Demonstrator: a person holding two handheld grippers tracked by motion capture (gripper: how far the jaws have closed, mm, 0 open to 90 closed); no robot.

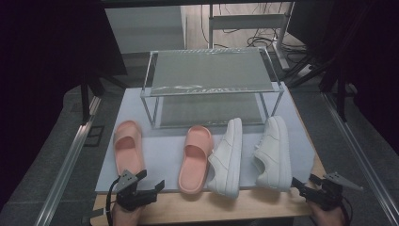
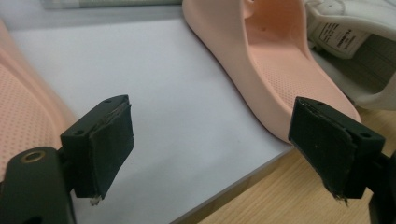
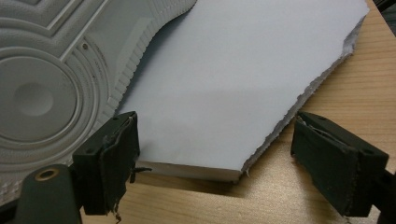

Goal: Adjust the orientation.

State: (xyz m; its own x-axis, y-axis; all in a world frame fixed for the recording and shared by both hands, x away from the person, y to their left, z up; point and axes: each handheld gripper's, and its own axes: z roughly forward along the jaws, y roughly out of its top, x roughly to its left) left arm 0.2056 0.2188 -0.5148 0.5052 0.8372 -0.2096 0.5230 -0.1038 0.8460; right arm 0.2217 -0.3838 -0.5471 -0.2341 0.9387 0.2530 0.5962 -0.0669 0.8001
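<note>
Holding both tongs low at the near edge of the wooden table (image 1: pixel 197 212), nothing gripped.

Left gripper (image 1: pixel 149 188): jaws spread wide, nothing between them, pads bare. It sits just near the heel of the left pink slide (image 1: pixel 128 147). In the left gripper view that slide's dotted footbed fills the left edge, and the right pink slide (image 2: pixel 275 70) runs up the right side, its heel close to my right pad but apart from it. Pale foam mat (image 2: pixel 177 107) shows between the jaws.

Middle of the scene: right pink slide lies on the mat with the left white sneaker (image 1: pixel 228 157) just beside it on the right, lying on its side. Right white sneaker (image 1: pixel 274 153) is next over, also tipped on its side. Behind all four stands a clear two-tier rack (image 1: pixel 211 84), at the far half of the mat.

Right gripper (image 1: pixel 305 186): jaws released, wide apart, nothing clamped. It sits just off the near right corner of the mat, beside the heel of the right sneaker. The right gripper view has that sneaker's ribbed sole at far left and the mat's ragged edge between the jaws.
</note>
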